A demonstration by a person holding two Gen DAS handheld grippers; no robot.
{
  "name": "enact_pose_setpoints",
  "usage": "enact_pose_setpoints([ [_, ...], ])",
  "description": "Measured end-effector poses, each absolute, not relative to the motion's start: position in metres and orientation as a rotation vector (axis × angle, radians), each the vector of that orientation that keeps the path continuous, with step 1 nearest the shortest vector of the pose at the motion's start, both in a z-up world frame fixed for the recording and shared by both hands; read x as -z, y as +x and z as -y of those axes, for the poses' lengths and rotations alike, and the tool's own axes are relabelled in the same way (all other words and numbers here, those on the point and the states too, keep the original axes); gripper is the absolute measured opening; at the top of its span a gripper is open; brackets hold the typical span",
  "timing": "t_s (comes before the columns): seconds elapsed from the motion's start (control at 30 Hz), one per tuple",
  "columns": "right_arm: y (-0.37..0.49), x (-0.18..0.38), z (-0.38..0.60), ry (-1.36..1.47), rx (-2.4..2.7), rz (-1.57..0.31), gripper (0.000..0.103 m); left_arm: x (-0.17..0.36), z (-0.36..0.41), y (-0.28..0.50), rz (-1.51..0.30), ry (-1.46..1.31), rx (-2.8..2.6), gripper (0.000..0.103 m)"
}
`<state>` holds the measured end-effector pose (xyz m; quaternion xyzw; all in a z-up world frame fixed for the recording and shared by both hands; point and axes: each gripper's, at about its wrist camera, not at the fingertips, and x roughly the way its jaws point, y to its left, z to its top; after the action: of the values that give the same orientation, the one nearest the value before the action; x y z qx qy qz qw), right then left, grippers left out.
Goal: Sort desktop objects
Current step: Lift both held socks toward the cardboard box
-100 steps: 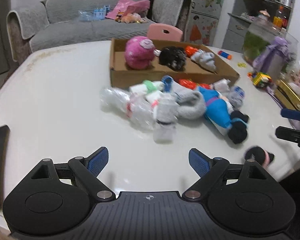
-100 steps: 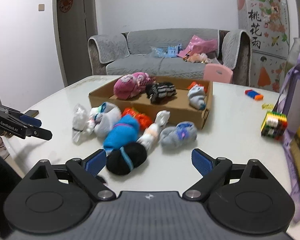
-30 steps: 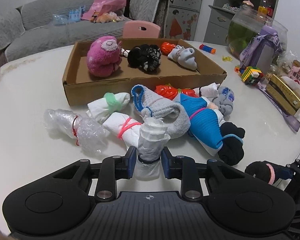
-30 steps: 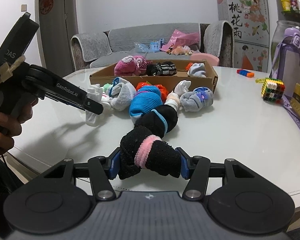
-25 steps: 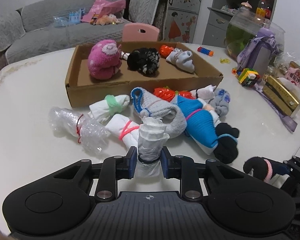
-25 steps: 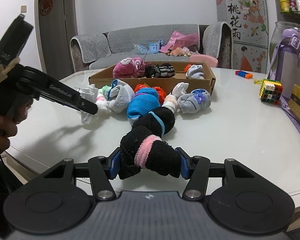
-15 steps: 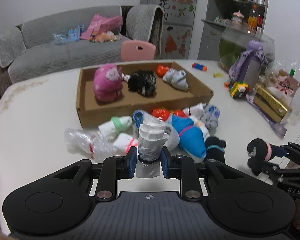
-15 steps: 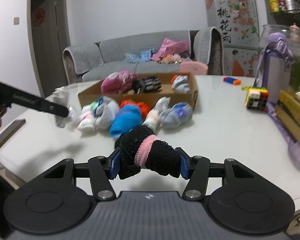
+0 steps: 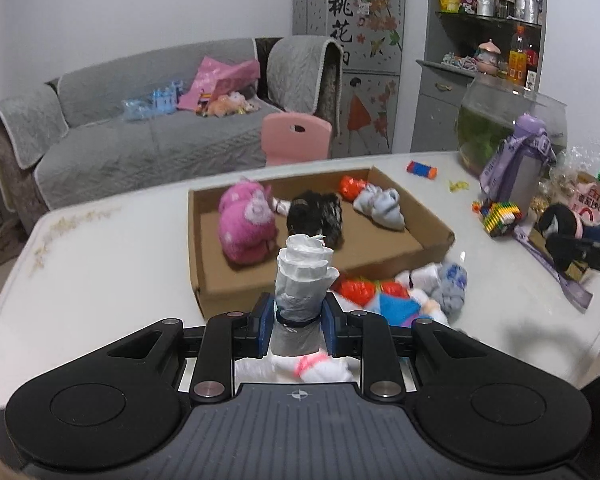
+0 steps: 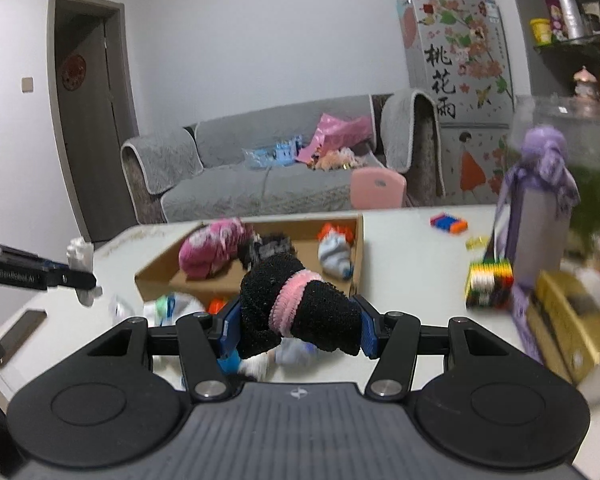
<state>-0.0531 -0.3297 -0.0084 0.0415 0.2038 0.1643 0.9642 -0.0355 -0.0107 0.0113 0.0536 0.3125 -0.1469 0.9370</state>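
Both hands have lifted clear of the table (image 9: pixel 100 264) since a second ago! The box (image 9: pixel 428 236) lies ahead, below; left gripper (image 9: pixel 296 322), nearer, pinches an upright white roll (image 9: pixel 302 276), right gripper (image 10: pixel 296 330) clamps a crosswise black sock (image 10: pixel 300 308).

Clamped between the jaws of the right gripper (image 10: pixel 296 330): black sock roll (image 10: pixel 296 312); beyond, cardboard box (image 10: pixel 358 248) on the worktop (image 10: pixel 412 272)
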Motion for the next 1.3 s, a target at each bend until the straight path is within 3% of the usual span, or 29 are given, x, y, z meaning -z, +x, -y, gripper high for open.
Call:
enact_pose_setpoints([
  [0.4,0.027,-0.028,0.335,0.137,-0.592,-0.411,0.052,-0.033,0.017,0.030,-0.632,0.137,0.349,0.032],
  [1.3,0.126,0.016,0.319,0.202,-0.778,-0.608,0.052,0.034,0.033,0.126,-0.758,0.134,0.389,0.032],
])
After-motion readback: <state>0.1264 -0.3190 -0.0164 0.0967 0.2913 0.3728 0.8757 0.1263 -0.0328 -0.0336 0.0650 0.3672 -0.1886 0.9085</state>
